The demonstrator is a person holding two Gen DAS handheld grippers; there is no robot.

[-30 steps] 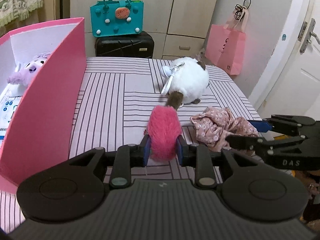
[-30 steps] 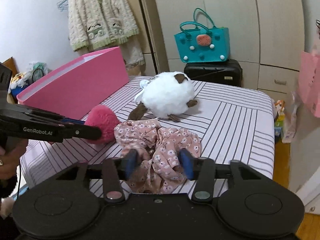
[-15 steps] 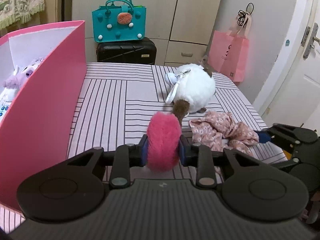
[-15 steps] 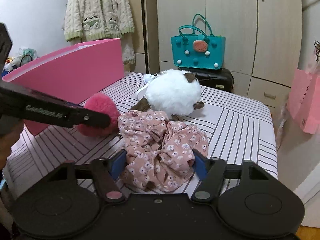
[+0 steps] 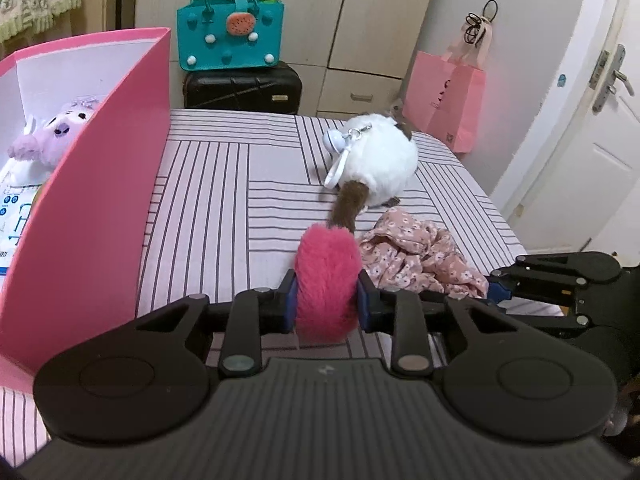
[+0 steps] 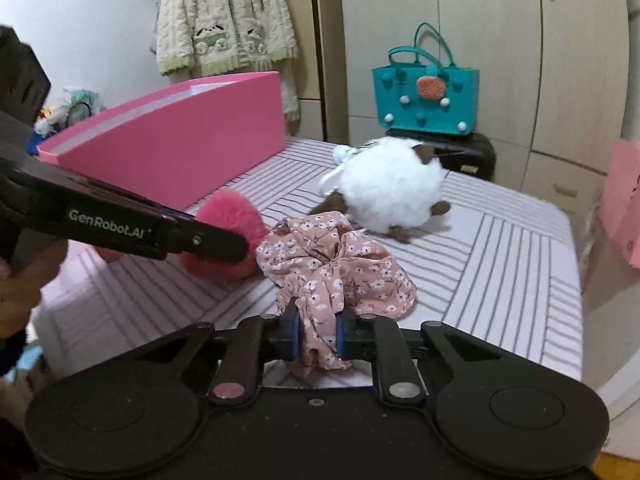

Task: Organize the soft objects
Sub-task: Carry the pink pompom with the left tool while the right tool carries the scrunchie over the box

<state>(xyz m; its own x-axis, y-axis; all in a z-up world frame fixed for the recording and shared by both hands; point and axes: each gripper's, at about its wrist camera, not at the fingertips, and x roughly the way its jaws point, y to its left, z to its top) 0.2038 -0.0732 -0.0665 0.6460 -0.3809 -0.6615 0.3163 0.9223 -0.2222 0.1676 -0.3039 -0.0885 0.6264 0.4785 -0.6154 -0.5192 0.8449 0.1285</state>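
Observation:
My left gripper (image 5: 326, 306) is shut on a fluffy hot-pink pompom (image 5: 326, 280) and holds it just above the striped bedspread (image 5: 224, 200); the pompom also shows in the right wrist view (image 6: 228, 220). My right gripper (image 6: 316, 336) is shut on the near edge of a crumpled pink floral cloth (image 6: 336, 264), which lies on the bed to the right of the pompom (image 5: 416, 256). A white plush with brown limbs (image 5: 376, 164) lies further back, also seen in the right wrist view (image 6: 392, 192). An open pink box (image 5: 92, 184) stands at the left with a purple plush (image 5: 52, 132) inside.
A teal tote bag (image 5: 230, 36) sits on a black suitcase (image 5: 242, 86) behind the bed. A pink paper bag (image 5: 448, 96) hangs by the white door (image 5: 580, 140). A knitted cardigan (image 6: 224, 16) hangs on the wall beside the wardrobe.
My right gripper has closed on the floral cloth, which was between open fingers before. My left gripper has lifted the pink pompom slightly off the bed.

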